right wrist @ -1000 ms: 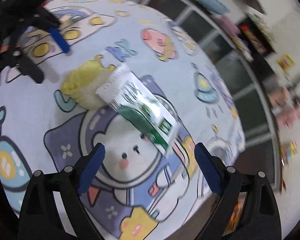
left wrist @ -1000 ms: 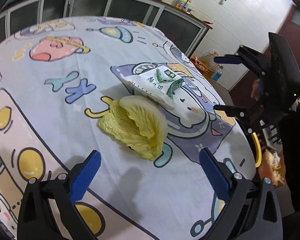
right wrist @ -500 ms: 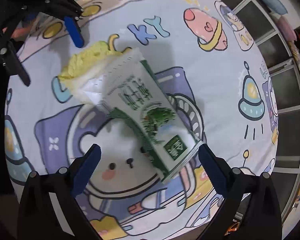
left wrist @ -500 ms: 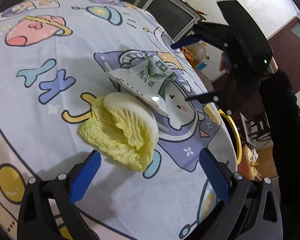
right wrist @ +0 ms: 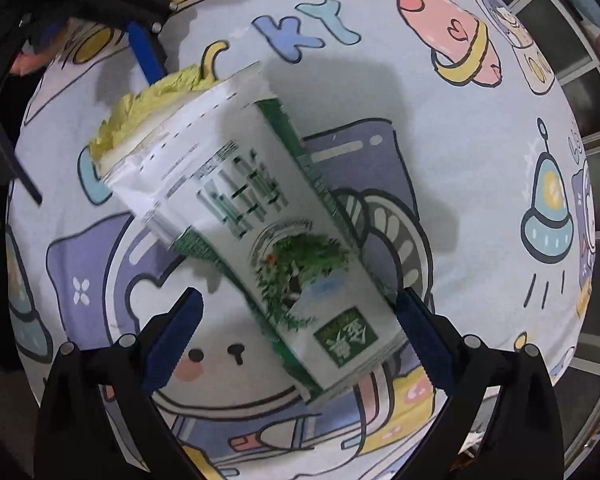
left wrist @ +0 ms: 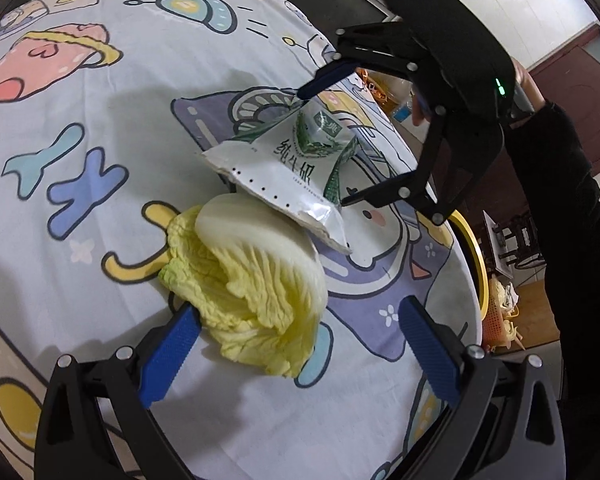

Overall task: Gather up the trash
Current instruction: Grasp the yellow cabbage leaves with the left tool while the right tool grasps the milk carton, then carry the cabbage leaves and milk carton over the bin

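Milk carton (right wrist: 268,216) and cabbage leaf (left wrist: 252,284) each sit between spread-open grippers, right (right wrist: 296,336), left (left wrist: 296,340); closing comes next.

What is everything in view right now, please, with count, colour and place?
Carton: one, white and green, flattened, lying on the cloth with one end resting on the cabbage.
Cabbage: one piece, pale yellow with a white stem, on the cloth beside the carton.
Cloth: one, pale blue with cartoon space prints, covering the round table.
Cabinets: dark glass doors, behind the table.
Bin: one, orange mesh, on the floor beyond the table edge.
Left gripper: black with blue pads, open around the cabbage.
Right gripper: black with blue pads, open around the carton's end.
Sleeve: black, behind the right gripper.
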`<act>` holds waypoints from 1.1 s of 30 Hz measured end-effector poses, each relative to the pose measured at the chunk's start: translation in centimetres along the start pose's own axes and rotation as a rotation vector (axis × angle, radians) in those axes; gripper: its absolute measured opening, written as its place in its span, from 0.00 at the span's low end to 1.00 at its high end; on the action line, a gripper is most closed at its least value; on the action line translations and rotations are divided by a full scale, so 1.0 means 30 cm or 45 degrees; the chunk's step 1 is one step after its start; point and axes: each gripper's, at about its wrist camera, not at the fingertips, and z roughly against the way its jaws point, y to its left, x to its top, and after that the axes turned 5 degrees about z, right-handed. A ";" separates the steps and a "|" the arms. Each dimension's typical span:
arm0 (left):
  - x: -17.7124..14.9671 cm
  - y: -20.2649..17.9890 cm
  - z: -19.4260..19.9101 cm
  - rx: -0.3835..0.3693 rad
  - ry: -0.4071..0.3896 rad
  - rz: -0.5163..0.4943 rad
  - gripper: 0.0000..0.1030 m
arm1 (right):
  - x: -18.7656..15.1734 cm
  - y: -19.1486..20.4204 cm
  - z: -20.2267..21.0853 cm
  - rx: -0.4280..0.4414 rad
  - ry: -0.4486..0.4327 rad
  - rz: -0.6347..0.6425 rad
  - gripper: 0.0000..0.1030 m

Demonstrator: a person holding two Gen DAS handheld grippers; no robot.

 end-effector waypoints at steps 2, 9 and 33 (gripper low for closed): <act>0.015 -0.003 -0.011 0.002 0.002 -0.003 0.92 | 0.007 -0.025 -0.011 0.028 -0.009 -0.039 0.90; 0.036 -0.024 -0.034 0.025 -0.014 -0.010 0.87 | 0.001 -0.092 -0.021 0.043 -0.027 -0.141 0.76; -0.139 -0.055 0.249 0.063 -0.226 0.006 0.13 | -0.114 0.007 0.165 -0.106 -0.166 -0.437 0.56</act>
